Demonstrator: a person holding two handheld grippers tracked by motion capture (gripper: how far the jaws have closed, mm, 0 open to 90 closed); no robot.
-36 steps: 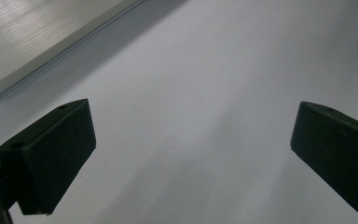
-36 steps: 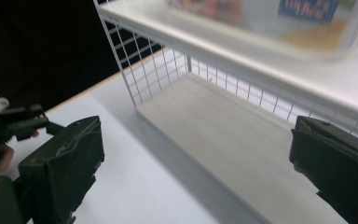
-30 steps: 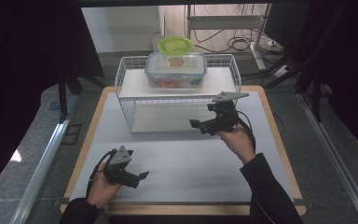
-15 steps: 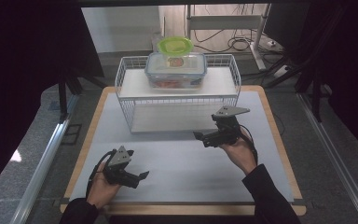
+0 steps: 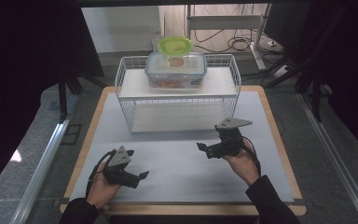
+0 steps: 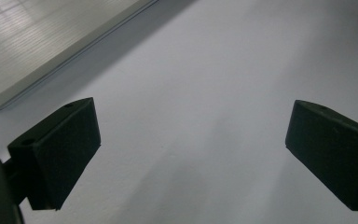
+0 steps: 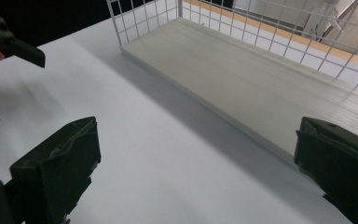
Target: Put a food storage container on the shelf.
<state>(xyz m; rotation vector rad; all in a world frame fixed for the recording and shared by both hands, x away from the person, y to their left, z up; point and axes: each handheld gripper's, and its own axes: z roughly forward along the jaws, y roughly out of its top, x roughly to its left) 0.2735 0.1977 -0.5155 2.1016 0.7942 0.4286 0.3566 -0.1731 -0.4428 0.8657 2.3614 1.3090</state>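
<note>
Two empty grippers now. My right gripper [image 5: 204, 149] has pulled back from the wire rack [image 5: 129, 105] toward the desk's near edge, jaws wide open. My left gripper [image 5: 140, 176] waits open too. The food box [image 5: 176, 70] sits on the rack's top shelf, so I think it's placed.
</note>
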